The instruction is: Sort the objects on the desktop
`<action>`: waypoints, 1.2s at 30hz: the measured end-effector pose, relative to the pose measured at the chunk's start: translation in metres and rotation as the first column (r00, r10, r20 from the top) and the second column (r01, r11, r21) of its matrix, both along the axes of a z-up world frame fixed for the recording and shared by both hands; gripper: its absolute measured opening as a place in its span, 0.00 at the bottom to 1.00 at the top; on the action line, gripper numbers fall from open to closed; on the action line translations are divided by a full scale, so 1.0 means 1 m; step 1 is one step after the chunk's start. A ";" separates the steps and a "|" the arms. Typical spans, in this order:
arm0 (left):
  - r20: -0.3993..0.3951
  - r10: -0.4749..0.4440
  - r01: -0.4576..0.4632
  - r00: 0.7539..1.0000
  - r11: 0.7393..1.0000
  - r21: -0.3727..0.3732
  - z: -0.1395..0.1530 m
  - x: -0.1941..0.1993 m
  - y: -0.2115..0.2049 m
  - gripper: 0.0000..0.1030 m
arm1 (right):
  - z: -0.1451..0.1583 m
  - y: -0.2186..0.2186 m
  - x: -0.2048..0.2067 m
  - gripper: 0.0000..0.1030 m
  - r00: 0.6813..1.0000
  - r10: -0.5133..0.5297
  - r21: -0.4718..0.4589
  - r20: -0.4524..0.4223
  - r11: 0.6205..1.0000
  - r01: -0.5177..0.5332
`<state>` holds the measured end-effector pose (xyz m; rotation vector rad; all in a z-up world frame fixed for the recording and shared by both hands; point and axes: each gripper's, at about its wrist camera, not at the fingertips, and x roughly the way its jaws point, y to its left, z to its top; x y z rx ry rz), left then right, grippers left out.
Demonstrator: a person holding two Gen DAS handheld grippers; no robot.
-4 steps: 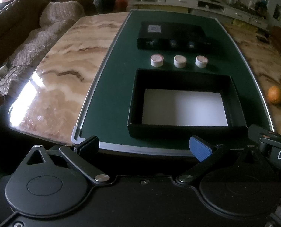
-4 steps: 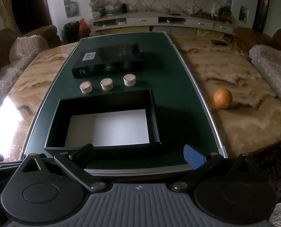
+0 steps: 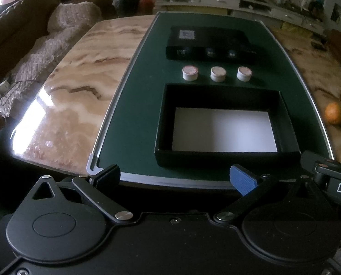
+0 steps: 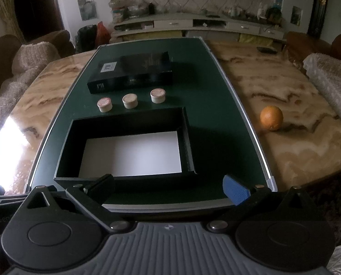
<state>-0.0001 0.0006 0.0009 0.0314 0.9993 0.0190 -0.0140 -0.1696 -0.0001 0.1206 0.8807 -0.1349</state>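
You are holding both sets of tongs back at the near edge of the green mat (image 4: 216, 123), the left tongs (image 3: 174, 178) and the right tongs (image 4: 168, 188) each spread wide and gripping nothing. The three small round tins (image 4: 130, 101) are sitting in a row just beyond the far wall of the open black tray (image 4: 186, 137), with the closed black box (image 4: 133, 73) lying just behind them. Judging by the layout, the step in hand is reaching for one tin to drop it into the tray. Come in high over the tray's walls, then descend straight onto one tin with the fingers straddling its sides; the gaps between neighbours are looking narrow, so taking an end tin first is probably safer. Whether the lids are loose is hard to tell. Open mat is lying to the right of the tray; the orange (image 4: 271, 117) is resting well clear on the marble worktop (image 4: 285, 151).
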 end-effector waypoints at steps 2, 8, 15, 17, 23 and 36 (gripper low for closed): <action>-0.003 0.002 -0.002 1.000 1.000 -0.005 -0.004 0.002 -0.002 1.00 | 0.000 -0.002 0.000 1.00 1.000 0.003 0.008 0.000 1.000 -0.003; -0.011 0.006 -0.006 1.000 1.000 -0.008 -0.004 0.007 0.004 1.00 | 0.000 -0.002 -0.002 1.00 1.000 0.007 0.012 0.004 1.000 -0.007; -0.008 -0.003 0.003 1.000 1.000 0.006 -0.005 0.004 0.000 1.00 | -0.004 0.001 0.002 1.00 1.000 0.008 0.004 0.005 1.000 -0.008; -0.009 -0.002 0.002 1.000 1.000 0.005 -0.005 0.004 0.001 1.00 | -0.005 0.001 0.002 1.00 1.000 0.009 0.005 0.012 1.000 -0.009; -0.009 0.001 -0.001 1.000 1.000 0.008 -0.005 0.004 0.001 1.00 | -0.003 0.002 0.000 1.00 0.999 0.013 -0.004 0.038 1.000 -0.013; -0.011 0.006 -0.006 1.000 1.000 0.015 -0.005 0.005 0.000 1.00 | -0.005 0.001 -0.001 1.00 0.998 0.020 -0.012 0.058 1.000 -0.020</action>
